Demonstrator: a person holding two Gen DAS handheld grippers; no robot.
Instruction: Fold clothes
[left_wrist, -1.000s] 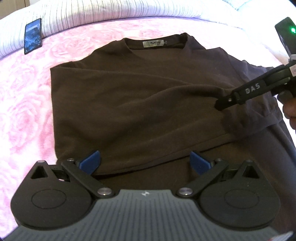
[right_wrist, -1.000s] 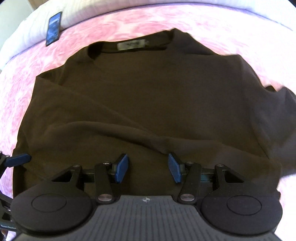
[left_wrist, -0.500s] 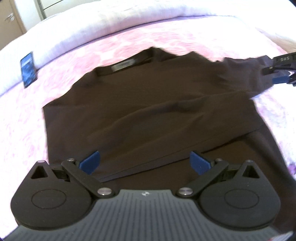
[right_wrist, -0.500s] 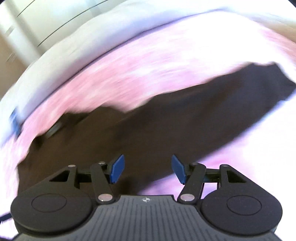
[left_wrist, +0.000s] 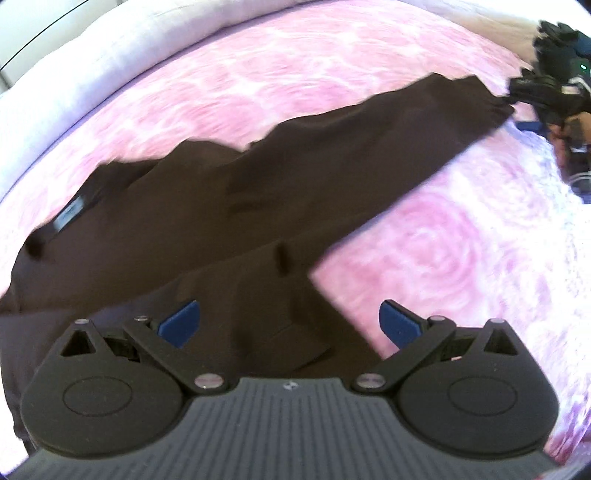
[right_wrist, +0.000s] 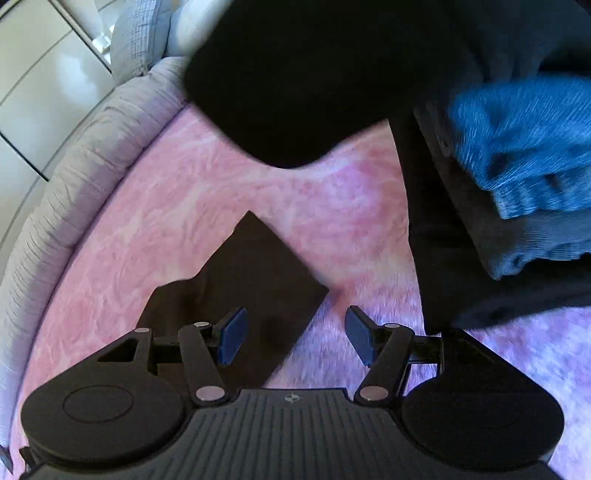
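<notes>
A dark brown T-shirt (left_wrist: 207, 221) lies on a pink rose-patterned blanket (left_wrist: 443, 258), with one sleeve (left_wrist: 424, 114) stretched out to the upper right. My left gripper (left_wrist: 290, 323) is open just above the shirt's lower right part. In the left wrist view my right gripper (left_wrist: 532, 92) sits at the sleeve's end. In the right wrist view my right gripper (right_wrist: 293, 338) is open over the sleeve end (right_wrist: 243, 291), which lies flat on the blanket (right_wrist: 184, 206).
A pile of dark and blue clothes (right_wrist: 517, 155) lies to the right of the right gripper. A black garment (right_wrist: 314, 74) lies beyond it. A grey-white bedspread edge (right_wrist: 74, 166) borders the blanket, with white cupboard doors (right_wrist: 33, 92) behind.
My right gripper pulled the sleeve out to the right and now stands open over its end. My left gripper swung right along the shirt's lower edge, staying open.
</notes>
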